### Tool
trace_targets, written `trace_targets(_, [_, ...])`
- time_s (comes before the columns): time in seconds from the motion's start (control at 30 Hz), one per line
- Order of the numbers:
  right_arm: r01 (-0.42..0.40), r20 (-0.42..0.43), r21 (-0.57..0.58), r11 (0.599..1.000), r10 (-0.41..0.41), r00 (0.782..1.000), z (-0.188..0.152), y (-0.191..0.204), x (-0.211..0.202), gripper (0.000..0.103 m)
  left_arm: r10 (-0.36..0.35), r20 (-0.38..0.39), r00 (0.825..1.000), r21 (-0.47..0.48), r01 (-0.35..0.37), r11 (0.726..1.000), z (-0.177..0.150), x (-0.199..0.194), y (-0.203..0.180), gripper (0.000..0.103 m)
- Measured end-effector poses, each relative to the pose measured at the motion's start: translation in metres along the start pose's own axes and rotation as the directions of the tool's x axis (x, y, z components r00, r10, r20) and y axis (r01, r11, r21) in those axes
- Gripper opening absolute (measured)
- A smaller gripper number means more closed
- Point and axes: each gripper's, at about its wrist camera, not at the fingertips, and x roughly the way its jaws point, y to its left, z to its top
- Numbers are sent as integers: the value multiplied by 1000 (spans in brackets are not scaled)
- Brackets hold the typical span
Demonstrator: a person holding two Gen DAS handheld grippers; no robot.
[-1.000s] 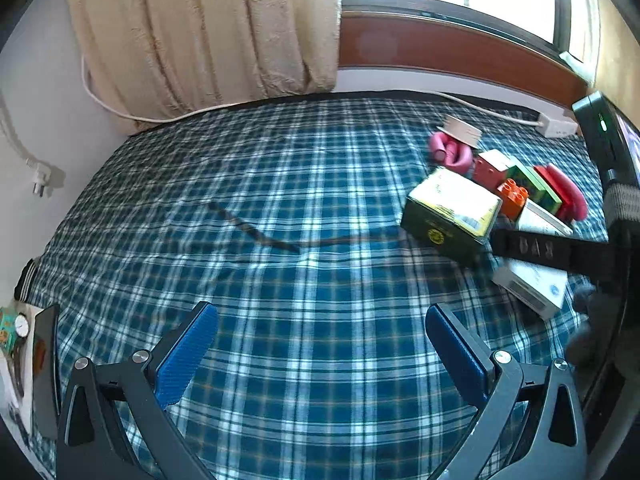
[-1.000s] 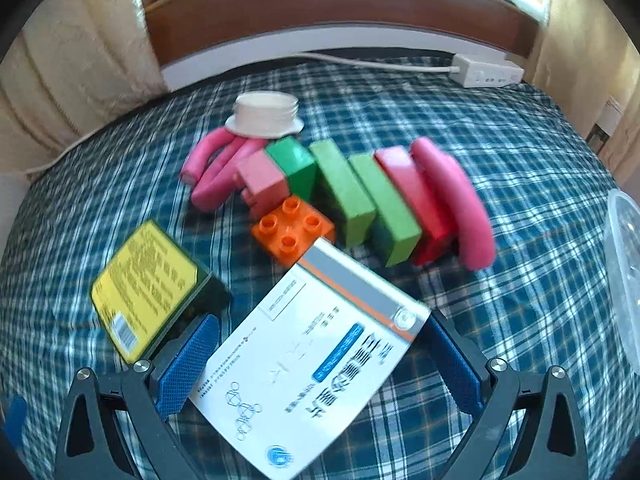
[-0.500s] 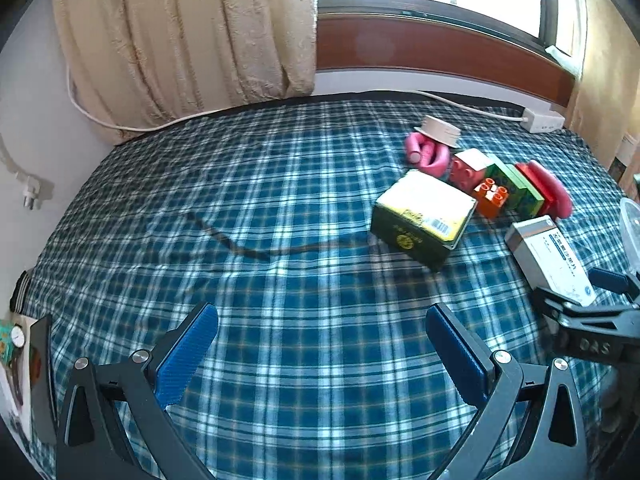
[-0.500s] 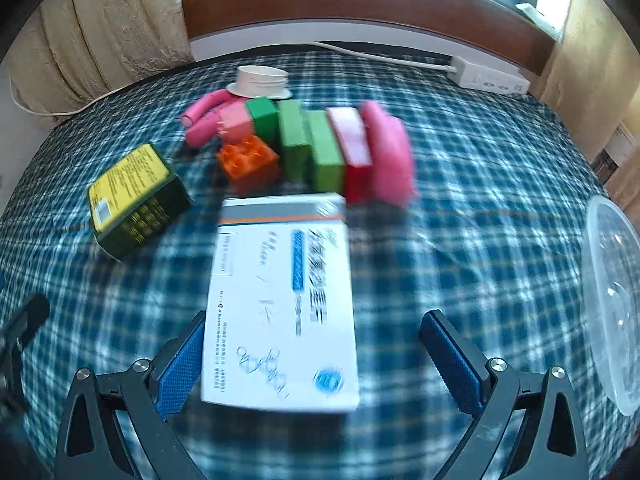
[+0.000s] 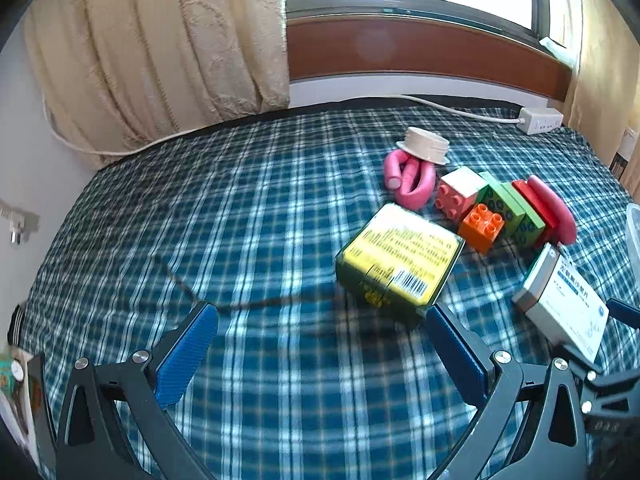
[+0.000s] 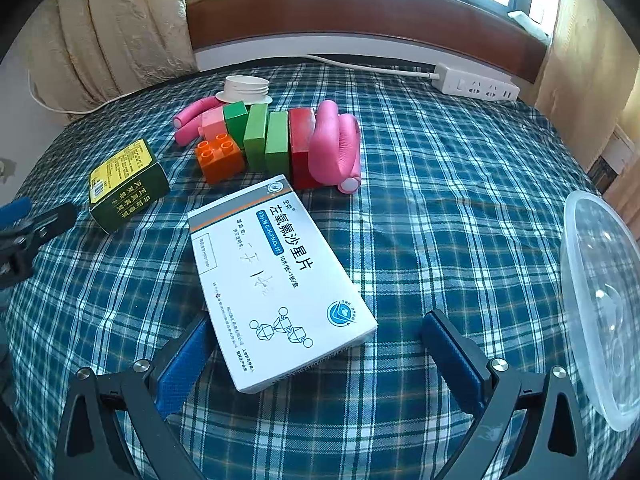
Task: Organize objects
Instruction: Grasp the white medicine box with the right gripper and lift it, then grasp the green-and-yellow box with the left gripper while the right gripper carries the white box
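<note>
On the blue plaid blanket lies a white medicine box. Its near end sits between the fingers of my open right gripper, close to the left finger and apart from the right one. A green box with a yellow label lies just ahead of my open left gripper, which holds nothing. Behind them stands a row of toy blocks: orange, green and red. Pink foam rollers and a white lid lie among them.
A clear plastic bowl rests on the blanket at the right. A white power strip with its cable lies by the window wall at the back. Beige curtains hang at the back left. The left gripper shows at the right wrist view's left edge.
The left gripper has moved nearer the green box. In the right wrist view the white box has turned and now slants left. Both grippers stay open.
</note>
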Motion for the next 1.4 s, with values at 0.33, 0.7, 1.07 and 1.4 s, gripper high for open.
trace_targets(0.33, [-37, 5, -38, 999, 37, 999, 8, -1, 5, 103, -78, -27, 997, 75, 80, 994, 20, 28, -17, 103])
trace_targets(0.7, [-50, 15, -77, 996, 52, 999, 10, 3, 8, 103, -123, -64, 990, 88, 129, 988, 25, 52, -21, 103])
trace_targets(1.07, [-53, 7, -80, 995, 54, 999, 11, 2, 8, 103, -179, -113, 977, 41, 185, 982, 19, 60, -17, 78])
trace_targets(1.4, [-66, 34, -101, 993, 70, 997, 7, 5, 4, 94, -172, -74, 982, 64, 177, 982, 15, 49, -23, 76])
